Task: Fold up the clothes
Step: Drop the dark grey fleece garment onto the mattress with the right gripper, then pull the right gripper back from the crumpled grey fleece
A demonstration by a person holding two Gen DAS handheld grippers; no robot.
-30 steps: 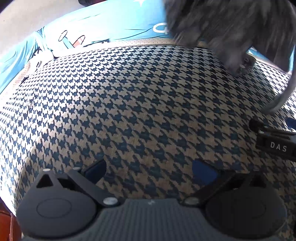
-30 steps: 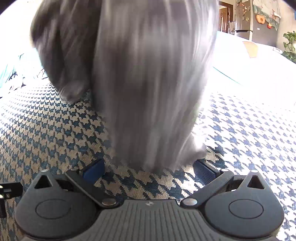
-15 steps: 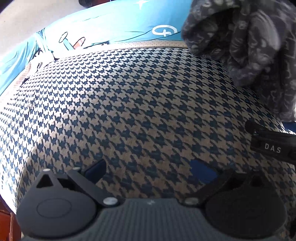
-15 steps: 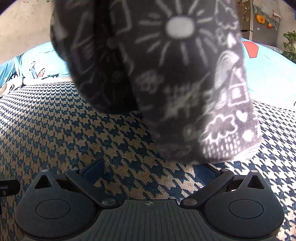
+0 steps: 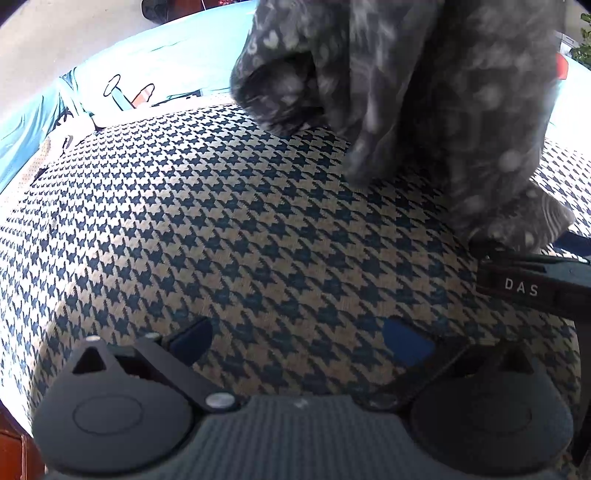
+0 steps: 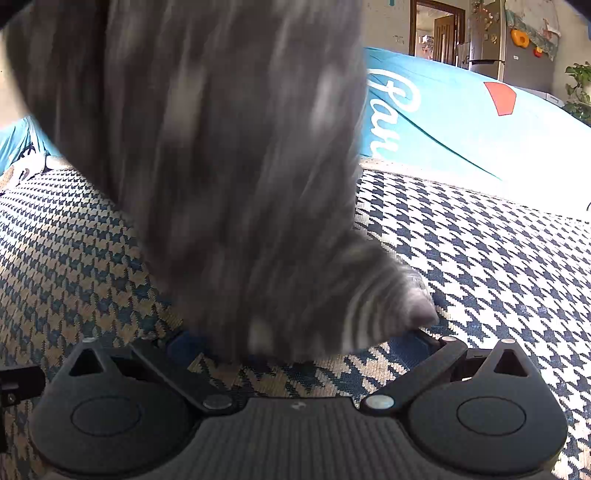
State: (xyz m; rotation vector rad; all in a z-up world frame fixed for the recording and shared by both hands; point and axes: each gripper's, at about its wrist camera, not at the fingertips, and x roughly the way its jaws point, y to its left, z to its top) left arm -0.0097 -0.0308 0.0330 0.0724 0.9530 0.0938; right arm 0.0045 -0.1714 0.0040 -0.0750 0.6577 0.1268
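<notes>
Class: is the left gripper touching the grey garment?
Apart. The left wrist view shows the left gripper with jaws open over the houndstooth cover, and the grey garment well ahead of them.

I count one grey patterned garment (image 5: 424,110), blurred in both views. There is one houndstooth cloth (image 5: 240,229) and one blue printed sheet (image 6: 461,122) behind it. I have two grippers: my left gripper (image 5: 299,338) shows two blue fingers (image 5: 406,341), and my right gripper (image 6: 299,341) shows two as well, partly covered by fabric. Far off I make out one doorway (image 6: 437,31), one fridge (image 6: 491,37) and one plant (image 6: 580,92).
</notes>
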